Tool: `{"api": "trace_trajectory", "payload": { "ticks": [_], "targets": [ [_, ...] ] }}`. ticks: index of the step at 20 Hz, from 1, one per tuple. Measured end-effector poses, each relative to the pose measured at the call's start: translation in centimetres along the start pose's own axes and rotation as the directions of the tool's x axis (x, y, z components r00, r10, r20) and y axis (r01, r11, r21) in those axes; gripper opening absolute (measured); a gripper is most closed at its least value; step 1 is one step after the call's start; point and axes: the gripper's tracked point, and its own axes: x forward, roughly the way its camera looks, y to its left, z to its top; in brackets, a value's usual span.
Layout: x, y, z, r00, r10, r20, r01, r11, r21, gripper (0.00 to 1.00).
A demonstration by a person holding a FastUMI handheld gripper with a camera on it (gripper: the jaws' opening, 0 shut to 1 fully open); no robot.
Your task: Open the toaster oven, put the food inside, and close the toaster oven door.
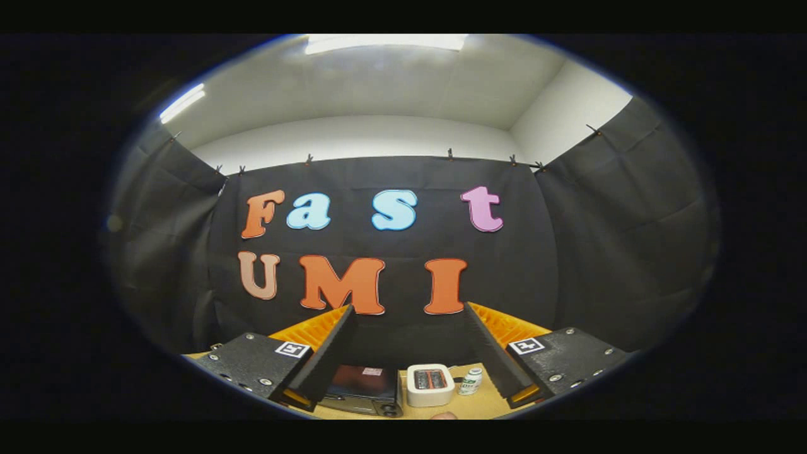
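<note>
Gripper held high and level, fingers spread wide, holding nothing. Far below, between the fingers, on the light wooden tabletop: dark boxy toaster oven nearer the left finger, white two-slot toaster mid-gap, small white bottle by the right finger. Door looks closed; food is hard to make out. The opening step likely needs the gripper to drop, tilt down and line up with the oven door's top edge.

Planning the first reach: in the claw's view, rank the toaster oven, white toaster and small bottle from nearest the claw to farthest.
Claw open, high above the table.
1. Toaster oven, beside one finger.
2. White toaster, midway between the fingers.
3. Small bottle, by the other finger, slightly behind.
Toaster and bottle are nearly tied.
</note>
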Motion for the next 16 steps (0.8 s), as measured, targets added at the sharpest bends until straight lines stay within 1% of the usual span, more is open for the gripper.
{"api": "trace_trajectory", "payload": {
  "ticks": [2,5,9,13,16],
  "targets": [
    [0.6,0.5,-1.1,1.000,0.001,-0.014,-0.001,1.000,-0.003,0.98],
    [1.4,2.2,-3.7,0.998,0.024,-0.056,-0.023,1.000,0.018,0.98],
    [2.9,5.4,-8.9,0.987,0.064,-0.148,-0.058,0.997,0.049,0.99],
    [3.5,9.8,-16.0,0.953,0.127,-0.276,-0.107,0.991,0.086,0.99],
    [3.6,12.7,-21.3,0.916,0.157,-0.369,-0.132,0.987,0.091,0.99]
  ]
}}
